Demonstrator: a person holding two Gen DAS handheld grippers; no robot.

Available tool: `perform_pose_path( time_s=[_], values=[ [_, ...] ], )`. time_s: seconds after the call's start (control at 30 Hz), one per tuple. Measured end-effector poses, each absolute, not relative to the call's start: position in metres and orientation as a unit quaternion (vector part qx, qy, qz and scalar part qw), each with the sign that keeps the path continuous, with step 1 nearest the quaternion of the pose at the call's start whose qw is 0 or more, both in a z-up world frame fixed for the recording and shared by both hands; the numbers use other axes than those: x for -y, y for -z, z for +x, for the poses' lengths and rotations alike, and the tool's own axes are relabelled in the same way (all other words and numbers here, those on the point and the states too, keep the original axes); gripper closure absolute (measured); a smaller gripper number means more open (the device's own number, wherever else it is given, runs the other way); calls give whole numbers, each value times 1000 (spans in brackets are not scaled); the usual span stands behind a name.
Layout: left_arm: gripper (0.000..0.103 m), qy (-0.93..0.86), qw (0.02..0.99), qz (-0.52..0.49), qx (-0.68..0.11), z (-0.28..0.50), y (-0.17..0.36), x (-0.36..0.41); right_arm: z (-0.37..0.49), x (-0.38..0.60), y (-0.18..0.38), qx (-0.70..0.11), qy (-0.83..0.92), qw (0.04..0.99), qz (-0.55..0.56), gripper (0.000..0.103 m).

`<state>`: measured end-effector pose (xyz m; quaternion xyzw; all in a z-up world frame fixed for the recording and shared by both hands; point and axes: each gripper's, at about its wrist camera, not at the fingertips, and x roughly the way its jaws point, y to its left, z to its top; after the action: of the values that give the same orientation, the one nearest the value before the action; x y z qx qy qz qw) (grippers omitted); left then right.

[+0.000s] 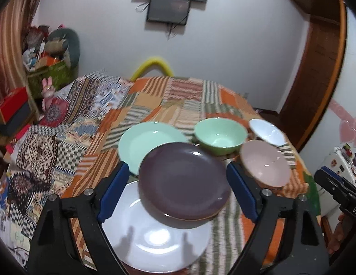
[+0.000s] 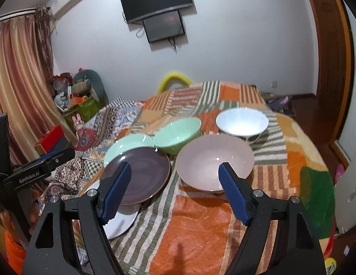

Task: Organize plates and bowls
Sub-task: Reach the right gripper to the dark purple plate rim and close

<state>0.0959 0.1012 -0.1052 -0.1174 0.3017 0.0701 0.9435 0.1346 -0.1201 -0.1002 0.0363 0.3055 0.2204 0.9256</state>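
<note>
A purple plate (image 1: 182,178) lies partly on a white plate (image 1: 155,236) and overlaps a mint plate (image 1: 143,142). Behind stand a green bowl (image 1: 220,135), a pink bowl (image 1: 265,165) and a white bowl (image 1: 266,131). My left gripper (image 1: 178,171) is open and empty, above the purple plate. In the right wrist view my right gripper (image 2: 175,171) is open and empty, between the purple plate (image 2: 139,174) and the pink bowl (image 2: 214,160). The green bowl (image 2: 178,134), white bowl (image 2: 242,121), mint plate (image 2: 127,144) and white plate (image 2: 120,222) show there too.
A patchwork cloth covers the table (image 2: 201,217). The left gripper's body (image 2: 35,167) shows at the left edge of the right wrist view, and the right one (image 1: 338,190) at the right of the left wrist view. Boxes and clutter (image 1: 47,64) stand at the far left wall.
</note>
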Motion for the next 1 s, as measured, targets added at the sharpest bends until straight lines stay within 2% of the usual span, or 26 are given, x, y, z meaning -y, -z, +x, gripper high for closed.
perform_pose_path(
  time_s=[0.13,0.3,0.5,0.73,0.93,0.97,1.0],
  values=[
    [19,-84,932,-119,-332,107,119,-124,149,115,114,-332,-220,916,39,34],
    [24,-93,922,-120,-357,130,142,-142,167,101,132,-361,-230,903,40,36],
    [31,-87,906,-113,-398,151,166,-154,183,80,157,-406,-244,880,24,47],
    [34,-84,897,-116,-418,170,188,-160,196,59,179,-444,-254,860,6,47],
    [53,-73,892,-130,-427,185,201,-170,201,49,191,-457,-261,851,-1,47],
    [57,-70,890,-132,-430,188,203,-172,204,50,192,-461,-261,848,2,49],
    [59,-67,889,-135,-431,191,206,-173,207,50,194,-467,-263,844,6,56]
  ],
)
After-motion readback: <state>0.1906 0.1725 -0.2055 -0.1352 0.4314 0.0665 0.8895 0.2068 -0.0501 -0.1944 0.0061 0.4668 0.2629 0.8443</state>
